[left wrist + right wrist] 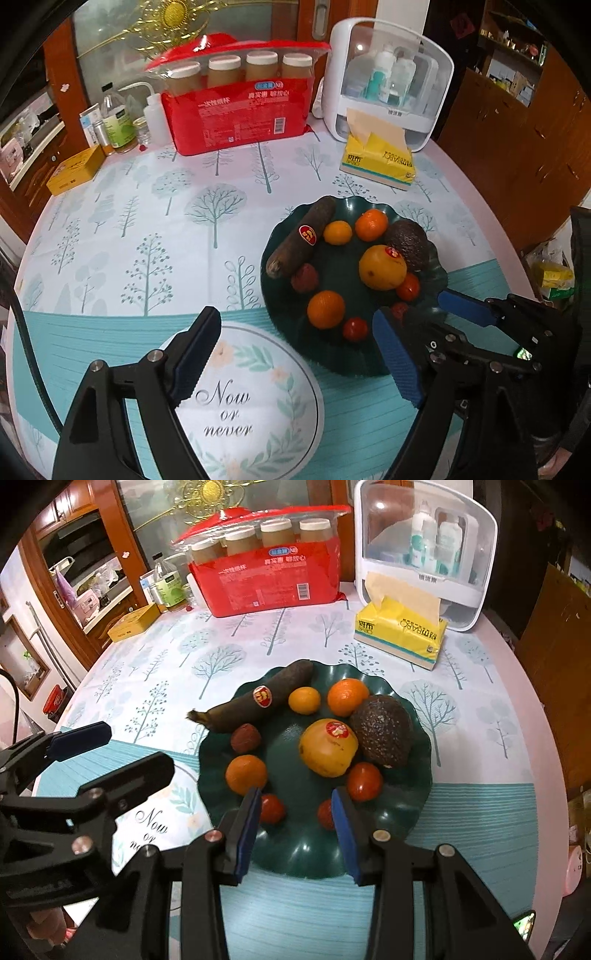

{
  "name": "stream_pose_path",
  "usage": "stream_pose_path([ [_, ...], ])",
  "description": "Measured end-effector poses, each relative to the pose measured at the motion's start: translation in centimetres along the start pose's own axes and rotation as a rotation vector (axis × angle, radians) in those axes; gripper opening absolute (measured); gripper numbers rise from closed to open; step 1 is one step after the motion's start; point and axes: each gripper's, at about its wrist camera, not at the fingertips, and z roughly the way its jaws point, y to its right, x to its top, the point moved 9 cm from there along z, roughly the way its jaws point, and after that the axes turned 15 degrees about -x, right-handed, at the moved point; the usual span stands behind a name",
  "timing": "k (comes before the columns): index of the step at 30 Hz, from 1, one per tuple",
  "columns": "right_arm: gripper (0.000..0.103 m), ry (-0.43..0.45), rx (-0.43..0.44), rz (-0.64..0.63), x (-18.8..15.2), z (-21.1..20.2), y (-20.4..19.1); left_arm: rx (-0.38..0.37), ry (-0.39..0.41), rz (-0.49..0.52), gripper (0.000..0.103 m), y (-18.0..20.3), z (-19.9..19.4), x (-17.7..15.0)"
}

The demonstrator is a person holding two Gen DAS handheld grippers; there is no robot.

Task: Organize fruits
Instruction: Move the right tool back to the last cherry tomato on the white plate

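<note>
A dark green wavy plate (pixel 417 794) (pixel 280 325) holds a blackened banana (pixel 255 701) (pixel 301 236), an avocado (pixel 382 731) (pixel 408 242), a yellow stickered fruit (pixel 327 747) (pixel 382 267), several oranges (pixel 245 773) (pixel 325 308), small tomatoes (pixel 364 781) and a dark red lychee (pixel 244 737). My right gripper (pixel 295 812) is open and empty over the plate's near rim. My left gripper (pixel 295 332) is open and empty above the tablecloth's "Now or never" print, left of the plate. The right gripper shows in the left wrist view (pixel 447 295); the left one shows in the right wrist view (pixel 133 747).
At the back of the round table stand a red pack of jars (pixel 236 107), a white storage box with bottles (pixel 391 77), a yellow tissue pack (pixel 378 158), small bottles (pixel 118 125) and a yellow box (pixel 75 168). Wooden cabinets surround the table.
</note>
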Motion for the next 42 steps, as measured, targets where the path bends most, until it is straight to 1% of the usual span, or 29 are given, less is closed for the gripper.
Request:
stream_pose_path([
  [4, 0.04, 0.02, -0.006, -0.005, -0.5, -1.8, -0.4, -0.009, 0.021, -0.001, 0.084, 0.0, -1.9, -0.8],
  [10, 0.04, 0.05, 0.003, 0.01, -0.7, -4.6, -1.2, 0.004, 0.037, 0.023, 0.084, -0.4, -5.4, -1.9],
  [13, 0.04, 0.07, 0.005, 0.011, -0.6, -5.9, -2.0, 0.011, 0.048, 0.03, 0.084, -0.9, -6.9, -1.9],
  [19, 0.04, 0.095, 0.011, 0.017, -0.3, -8.1, -4.5, 0.017, 0.072, 0.049, 0.084, -2.6, -10.2, -1.5],
  [25, 0.04, 0.102, 0.022, 0.022, 0.1, -9.0, -7.8, 0.028, 0.075, 0.054, 0.085, -5.7, -12.4, -1.6],
  [28, 0.04, 0.088, 0.031, 0.024, 0.0, -8.6, -9.7, 0.037, 0.056, 0.056, 0.084, -7.8, -12.6, -1.9],
  [33, 0.04, 0.046, 0.043, 0.007, -0.9, -7.0, -13.5, 0.042, 0.01, 0.046, 0.084, -11.7, -11.9, -3.1],
  [37, 0.04, 0.006, 0.062, -0.026, -1.9, -5.1, -16.6, 0.052, -0.037, 0.034, 0.084, -14.5, -10.6, -4.5],
  [42, 0.04, -0.047, 0.09, -0.06, -2.9, -2.6, -20.4, 0.086, -0.093, -0.006, 0.084, -18.8, -8.6, -6.6],
])
